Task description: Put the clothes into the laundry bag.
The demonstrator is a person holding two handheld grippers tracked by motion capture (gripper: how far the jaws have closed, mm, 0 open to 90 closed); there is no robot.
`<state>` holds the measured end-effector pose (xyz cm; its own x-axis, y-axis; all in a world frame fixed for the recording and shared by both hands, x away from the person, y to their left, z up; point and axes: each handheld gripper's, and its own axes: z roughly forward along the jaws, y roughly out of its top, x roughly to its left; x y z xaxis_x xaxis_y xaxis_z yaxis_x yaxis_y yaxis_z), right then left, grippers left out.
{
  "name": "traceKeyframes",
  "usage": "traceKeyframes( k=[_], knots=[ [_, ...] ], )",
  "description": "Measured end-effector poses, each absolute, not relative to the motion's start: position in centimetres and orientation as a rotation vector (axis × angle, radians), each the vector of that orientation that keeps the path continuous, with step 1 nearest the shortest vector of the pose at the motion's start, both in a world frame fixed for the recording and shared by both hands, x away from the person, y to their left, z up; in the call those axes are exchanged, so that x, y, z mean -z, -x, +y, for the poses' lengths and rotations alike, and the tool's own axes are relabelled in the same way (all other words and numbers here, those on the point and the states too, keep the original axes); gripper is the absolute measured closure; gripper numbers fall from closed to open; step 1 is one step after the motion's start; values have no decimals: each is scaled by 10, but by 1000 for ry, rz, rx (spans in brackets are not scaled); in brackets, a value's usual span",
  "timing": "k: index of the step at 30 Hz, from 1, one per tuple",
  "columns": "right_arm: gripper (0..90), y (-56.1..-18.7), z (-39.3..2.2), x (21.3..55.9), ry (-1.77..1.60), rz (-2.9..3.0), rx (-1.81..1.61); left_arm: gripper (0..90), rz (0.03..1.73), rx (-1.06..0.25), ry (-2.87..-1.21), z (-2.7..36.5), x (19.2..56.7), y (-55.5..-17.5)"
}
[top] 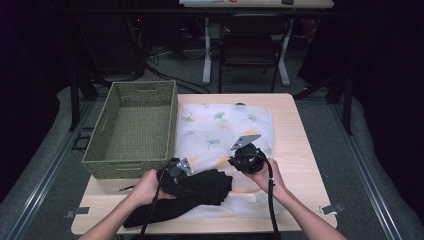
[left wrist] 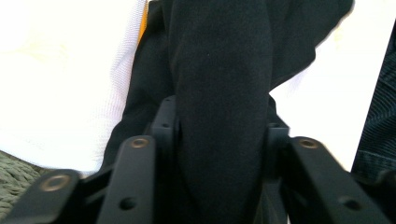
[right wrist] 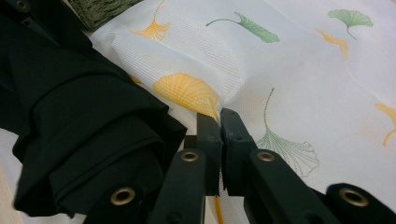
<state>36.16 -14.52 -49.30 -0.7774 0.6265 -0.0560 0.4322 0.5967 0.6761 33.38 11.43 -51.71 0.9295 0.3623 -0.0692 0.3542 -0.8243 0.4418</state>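
Black bundled fabric garment (top: 192, 192) lay near the desk's front edge, clamped in left gripper (top: 186, 184), right gripper (top: 239, 161) pinched shut on white leaf-printed cloth (top: 220, 127), green woven basket (top: 134, 129) at pale wooden desk's (top: 300, 150) left edge, dark room, cables on floor.

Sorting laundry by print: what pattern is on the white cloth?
Green and orange ginkgo leaves on the white cloth, clearest in the right gripper view.

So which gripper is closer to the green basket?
Left. The left gripper, clamped on the black cloth, sits just below the basket. The right gripper pinches the white leaf-print cloth, farther away.
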Motion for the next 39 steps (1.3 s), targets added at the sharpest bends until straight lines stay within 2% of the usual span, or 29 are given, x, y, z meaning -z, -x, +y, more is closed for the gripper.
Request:
traceKeyframes(
  k=[4, 17, 39],
  knots=[
    [878, -360, -145, 491, -869, 2538, -967, 660, 539, -32, -2611, 114, 516, -332],
    [879, -357, -140, 476, -867, 2497, -1031, 670, 824, -75, -2518, 96, 500, -340],
    [879, -358, -139, 467, -873, 2443, -1113, 667, 976, -225, -2376, 71, 493, -372]
  ],
)
